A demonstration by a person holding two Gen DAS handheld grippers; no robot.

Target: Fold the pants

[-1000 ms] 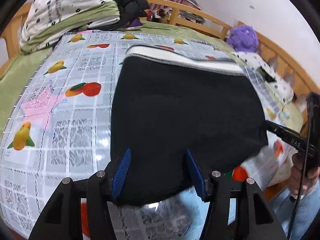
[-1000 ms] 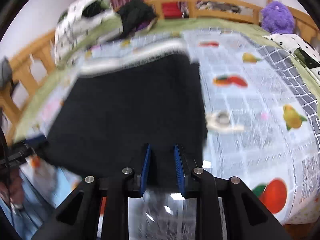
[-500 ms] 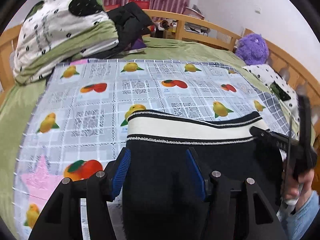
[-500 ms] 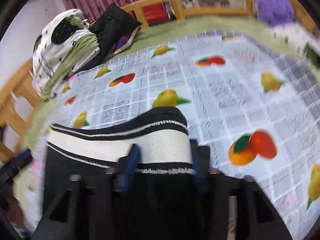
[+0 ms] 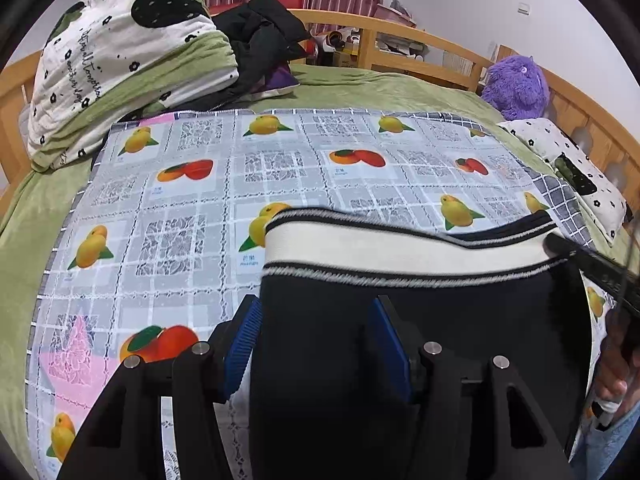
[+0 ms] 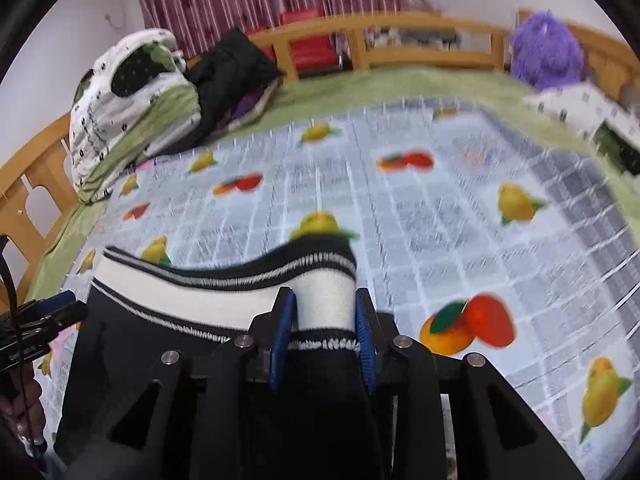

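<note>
Black fabric with one white waistband, edged by two black-and-white striped bands, is making up the single pair of pants [image 5: 400,340] that I am handling. I am holding one pair of tongs in each hand, two in all. My left gripper [image 5: 316,340] is pinching the left side of the pants just below the waistband: its two blue-padded fingers [image 5: 242,340] are sitting on either side of the black cloth with the fabric filling the gap. My right gripper [image 6: 324,332] is pinching the right end of the waistband, its two blue pads pressing against the white band from both sides. In the left wrist view, the tip of my right gripper is showing at the waistband's far right corner.

The pants are stretching between the two grippers, with the waistband lying across the near part of one fruit-printed mat [image 5: 280,168]. The mat is covering one green bed [image 5: 380,88] with a wooden rail around it. At the far left one folded white-and-green quilt [image 5: 120,52] is resting, with one black garment [image 5: 260,40] touching its right side. One purple plush toy [image 5: 516,84] is sitting at the far right corner, and one white dotted pillow [image 5: 576,168] is lying just in front of it.
</note>
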